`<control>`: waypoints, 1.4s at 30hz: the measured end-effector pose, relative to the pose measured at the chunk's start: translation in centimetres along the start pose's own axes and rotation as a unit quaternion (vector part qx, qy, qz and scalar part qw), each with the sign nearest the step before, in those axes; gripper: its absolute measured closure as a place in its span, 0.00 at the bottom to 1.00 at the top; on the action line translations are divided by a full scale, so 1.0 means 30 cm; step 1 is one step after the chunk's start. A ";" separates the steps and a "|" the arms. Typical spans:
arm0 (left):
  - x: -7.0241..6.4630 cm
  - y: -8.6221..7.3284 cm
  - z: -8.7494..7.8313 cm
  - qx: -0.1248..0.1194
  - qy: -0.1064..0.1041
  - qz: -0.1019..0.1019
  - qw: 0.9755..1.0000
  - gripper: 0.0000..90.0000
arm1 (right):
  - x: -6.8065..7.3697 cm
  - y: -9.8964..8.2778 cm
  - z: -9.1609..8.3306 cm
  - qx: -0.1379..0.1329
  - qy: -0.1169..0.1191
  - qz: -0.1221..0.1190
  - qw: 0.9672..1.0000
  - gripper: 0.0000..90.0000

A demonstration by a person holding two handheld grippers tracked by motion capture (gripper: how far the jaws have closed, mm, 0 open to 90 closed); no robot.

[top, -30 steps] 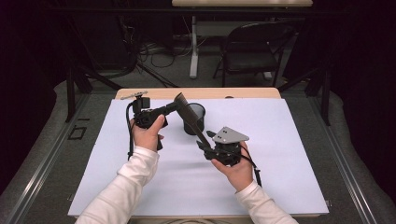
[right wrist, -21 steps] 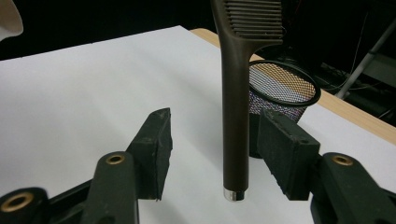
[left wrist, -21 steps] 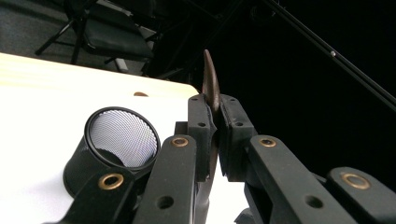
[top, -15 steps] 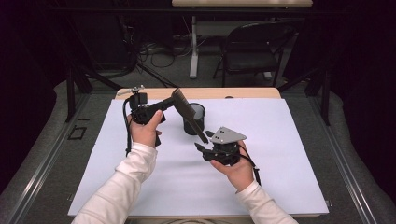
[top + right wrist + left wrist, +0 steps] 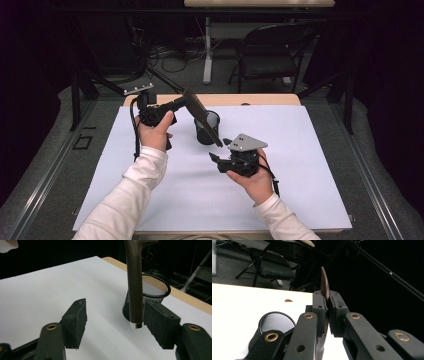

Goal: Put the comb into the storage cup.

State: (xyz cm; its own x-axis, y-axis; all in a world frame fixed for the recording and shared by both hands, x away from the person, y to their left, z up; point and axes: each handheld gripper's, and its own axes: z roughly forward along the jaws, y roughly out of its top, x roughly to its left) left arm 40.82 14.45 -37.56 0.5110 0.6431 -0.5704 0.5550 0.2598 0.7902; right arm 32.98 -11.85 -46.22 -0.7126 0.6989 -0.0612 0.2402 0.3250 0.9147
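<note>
Handover nearly complete above the white sheet: the left gripper is clamped on the broad blade end of a brown spatula, its pads pinching the thin edge seen in the left gripper view, while the long handle slants down across the mesh cup toward the right gripper. A second ago the right gripper's jaws were closer about the handle's tip; they have just been opening, and in the right gripper view they now stand apart with the handle and its metal end cap hanging between them, close by the right-hand pad but seemingly not pressed by either. The spatula has also swung a little since then, with the left hand tilted and the blade end sitting higher over the table's far edge. The right hand has kept its place on the sheet just in front of the cup. Judged from this, the tool's weight now rests with the left gripper alone, which frees the person to steer the handle into the cup; the cup stands upright and empty, directly under the middle of the handle, so a short lift and a turn toward vertical looks like the likely next need. A loose pinch on so thin a blade could let it pivot.
</note>
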 end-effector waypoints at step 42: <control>0.008 0.104 0.011 -0.029 0.047 0.008 0.998 0.94 | -0.008 0.012 -0.024 -0.011 0.000 0.010 1.000 0.00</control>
State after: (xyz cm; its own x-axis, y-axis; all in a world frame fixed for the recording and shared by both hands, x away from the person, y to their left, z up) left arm 42.89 15.18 -35.32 0.4538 0.7117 -0.5362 0.5067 0.2888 0.8123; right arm 32.76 -12.38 -45.59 -0.7070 0.7059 -0.0424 0.2410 0.2969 0.9240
